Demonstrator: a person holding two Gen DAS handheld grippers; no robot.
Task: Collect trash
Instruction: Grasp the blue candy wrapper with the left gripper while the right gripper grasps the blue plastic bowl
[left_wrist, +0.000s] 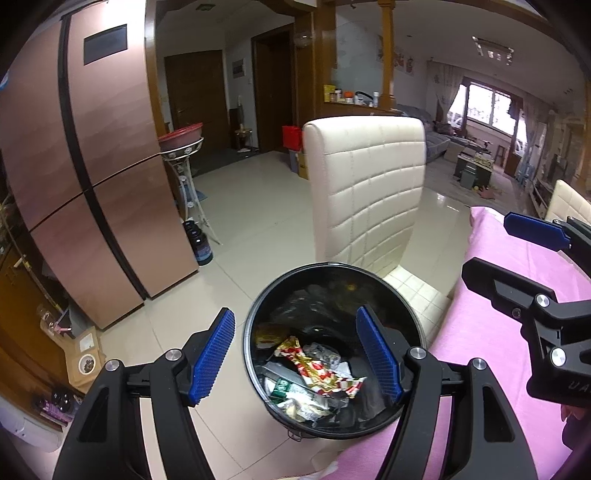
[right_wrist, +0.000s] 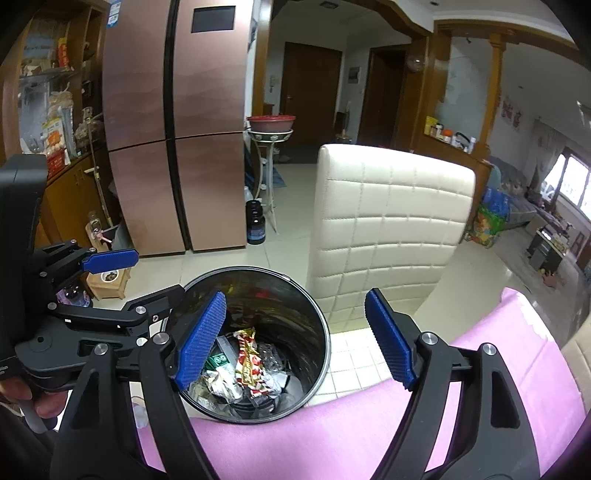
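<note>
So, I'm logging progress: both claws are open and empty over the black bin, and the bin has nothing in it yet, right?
Not quite. Both the left claw and right claw are open and empty, but the black bin already holds wrappers, as both wrist views show.

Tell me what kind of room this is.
Likely a home dining area open to a living room: a fridge, a padded chair at a table with a pink cloth, and a sofa by the window. A bin holds wrappers.
</note>
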